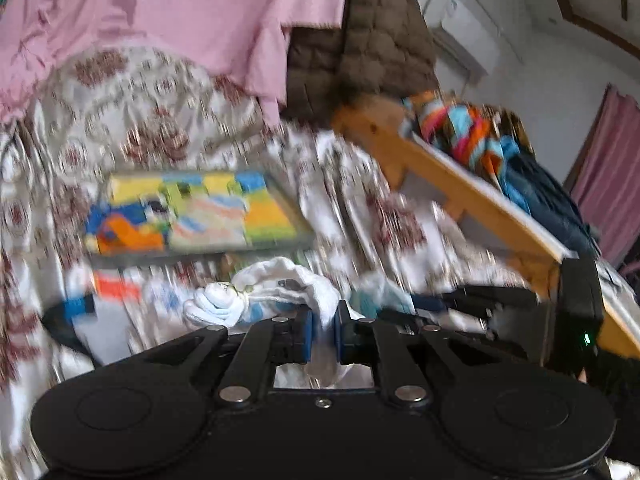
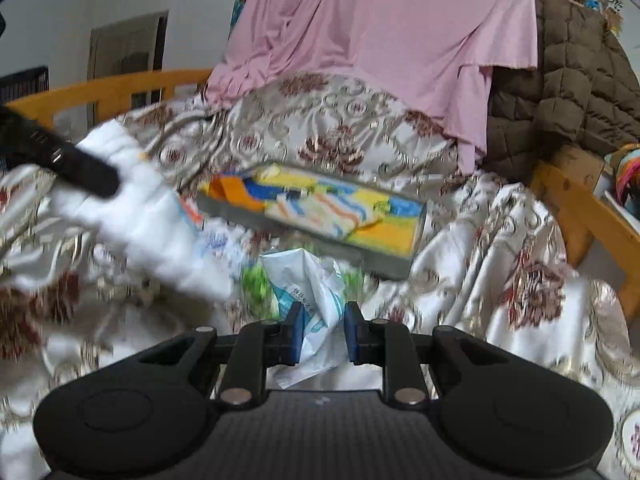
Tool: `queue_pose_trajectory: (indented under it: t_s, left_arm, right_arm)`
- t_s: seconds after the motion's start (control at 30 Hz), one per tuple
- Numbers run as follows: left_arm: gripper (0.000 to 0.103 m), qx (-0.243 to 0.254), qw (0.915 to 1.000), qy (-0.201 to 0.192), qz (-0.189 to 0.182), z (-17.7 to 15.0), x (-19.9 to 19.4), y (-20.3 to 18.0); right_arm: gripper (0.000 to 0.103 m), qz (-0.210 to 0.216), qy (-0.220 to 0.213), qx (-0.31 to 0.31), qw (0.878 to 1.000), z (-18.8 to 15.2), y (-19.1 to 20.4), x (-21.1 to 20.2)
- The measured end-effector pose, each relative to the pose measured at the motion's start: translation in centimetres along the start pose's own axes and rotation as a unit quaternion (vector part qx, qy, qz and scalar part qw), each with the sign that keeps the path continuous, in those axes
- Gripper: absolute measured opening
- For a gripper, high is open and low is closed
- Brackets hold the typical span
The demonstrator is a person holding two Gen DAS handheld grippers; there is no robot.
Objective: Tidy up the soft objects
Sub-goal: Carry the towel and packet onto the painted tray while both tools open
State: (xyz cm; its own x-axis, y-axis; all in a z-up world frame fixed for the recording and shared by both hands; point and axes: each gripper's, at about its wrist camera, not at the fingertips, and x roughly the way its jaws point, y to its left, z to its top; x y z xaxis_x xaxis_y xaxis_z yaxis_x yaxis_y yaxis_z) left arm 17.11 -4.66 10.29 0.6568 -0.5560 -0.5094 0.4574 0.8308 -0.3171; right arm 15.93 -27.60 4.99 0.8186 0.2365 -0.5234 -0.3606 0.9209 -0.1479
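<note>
My left gripper (image 1: 324,328) is shut on a white soft cloth item (image 1: 280,284) and holds it above the patterned bedspread (image 1: 160,120). In the right wrist view the same white item (image 2: 140,216) hangs at the left from the left gripper's black fingers (image 2: 80,164). My right gripper (image 2: 320,332) is shut on a crinkled white plastic package (image 2: 312,292) with blue print. A flat grey tray (image 1: 192,212) with colourful folded cloths lies on the bed ahead; it also shows in the right wrist view (image 2: 320,208).
A pink sheet (image 2: 380,32) and a brown quilted jacket (image 2: 568,92) drape over the back. A wooden bed frame (image 1: 460,192) holding striped clothes (image 1: 460,132) stands at the right. The bedspread (image 2: 500,260) is rumpled.
</note>
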Motion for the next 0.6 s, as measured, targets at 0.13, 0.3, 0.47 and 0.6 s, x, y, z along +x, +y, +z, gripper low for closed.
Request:
queue_pose_trajectory:
  t_s: [0.13,0.3,0.47,0.6]
  left_arm:
    - [0.011,0.008,0.9990,-0.032,0.030,3.8,1.0,1.5]
    - [0.011,0.009,0.9961,-0.056,0.068,7.4,3.7,4.4]
    - [0.011,0.007,0.9942,-0.058,0.091,9.1,7.6,7.7]
    - [0.011,-0.003,0.9938,-0.048,0.100,9.3,11.4,10.6]
  right_arm:
    - [0.023,0.008,-0.022,0.020,1.000,2.8,-0.5,1.8]
    - [0.023,0.022,-0.038,0.068,0.997,6.5,-1.5,6.1]
    - [0.023,0.032,-0.042,0.111,0.992,9.4,-2.8,11.9]
    - [0.023,0.036,-0.028,0.132,0.990,10.3,-3.0,16.5]
